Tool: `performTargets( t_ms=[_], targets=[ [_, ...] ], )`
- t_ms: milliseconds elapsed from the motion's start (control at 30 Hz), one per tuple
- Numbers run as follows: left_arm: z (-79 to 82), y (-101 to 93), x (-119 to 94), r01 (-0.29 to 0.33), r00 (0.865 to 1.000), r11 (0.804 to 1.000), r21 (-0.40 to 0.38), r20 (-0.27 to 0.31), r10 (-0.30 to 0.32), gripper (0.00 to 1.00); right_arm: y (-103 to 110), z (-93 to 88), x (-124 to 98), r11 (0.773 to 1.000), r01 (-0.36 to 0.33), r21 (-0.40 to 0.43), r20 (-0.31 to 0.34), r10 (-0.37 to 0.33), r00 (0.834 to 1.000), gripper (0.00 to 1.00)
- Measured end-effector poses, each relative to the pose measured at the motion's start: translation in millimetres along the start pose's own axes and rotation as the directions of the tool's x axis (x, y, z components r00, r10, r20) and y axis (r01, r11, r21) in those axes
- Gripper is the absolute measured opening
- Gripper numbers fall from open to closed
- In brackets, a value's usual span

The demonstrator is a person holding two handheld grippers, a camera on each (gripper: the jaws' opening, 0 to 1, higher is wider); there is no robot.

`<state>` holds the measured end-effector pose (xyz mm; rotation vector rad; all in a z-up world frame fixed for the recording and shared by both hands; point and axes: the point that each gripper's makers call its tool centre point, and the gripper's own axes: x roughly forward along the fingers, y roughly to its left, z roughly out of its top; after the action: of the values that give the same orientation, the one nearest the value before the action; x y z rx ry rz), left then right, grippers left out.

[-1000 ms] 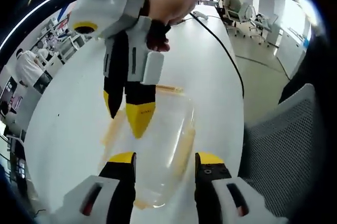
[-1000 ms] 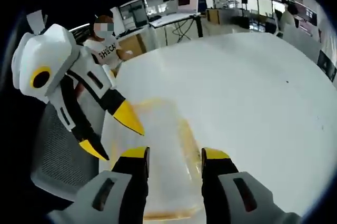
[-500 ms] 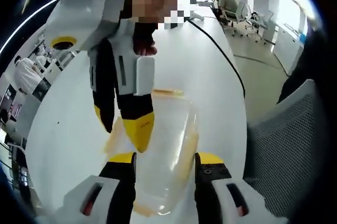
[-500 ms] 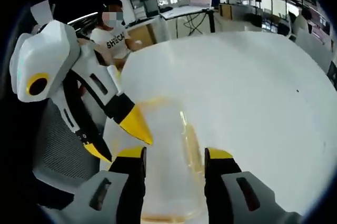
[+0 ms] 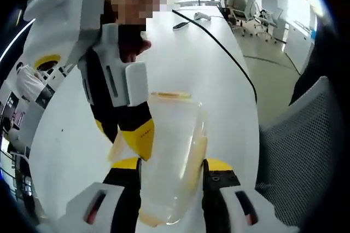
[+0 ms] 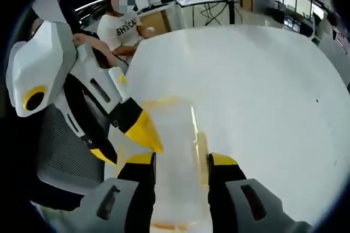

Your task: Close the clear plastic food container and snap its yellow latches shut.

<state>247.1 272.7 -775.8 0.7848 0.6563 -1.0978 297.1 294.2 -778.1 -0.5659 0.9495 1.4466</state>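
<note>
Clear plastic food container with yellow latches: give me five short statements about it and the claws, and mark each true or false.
1. The clear plastic food container with yellow latches rests on a round white table. True.
2. The left claw has its jaws apart, one on each side of the container. True.
3. The right claw is clamped shut on a red mug. False: its jaws are apart over the container, and no mug is there.
4. A black cable runs across the table. True.
5. The grey mesh chair stands on the table. False: it stands beside the table's edge.
</note>
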Motion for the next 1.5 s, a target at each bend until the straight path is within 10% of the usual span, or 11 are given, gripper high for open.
performTargets(
  t_ms=[633,1500],
  targets=[
    [-7.4,4.2,2.2,-0.017,0.999,1.000,0.017,-0.045,0.018,0.37,0.1,-9.7,9.2,0.999,-0.050,0.006,-0.195,0.050,0.980,0.28],
    [-0.3,2.2,0.3,-0.007,0.999,1.000,0.018,-0.040,0.008,0.38,1.4,-0.9,0.6,0.999,-0.012,0.036,-0.100,0.015,0.995,0.33]
  ],
)
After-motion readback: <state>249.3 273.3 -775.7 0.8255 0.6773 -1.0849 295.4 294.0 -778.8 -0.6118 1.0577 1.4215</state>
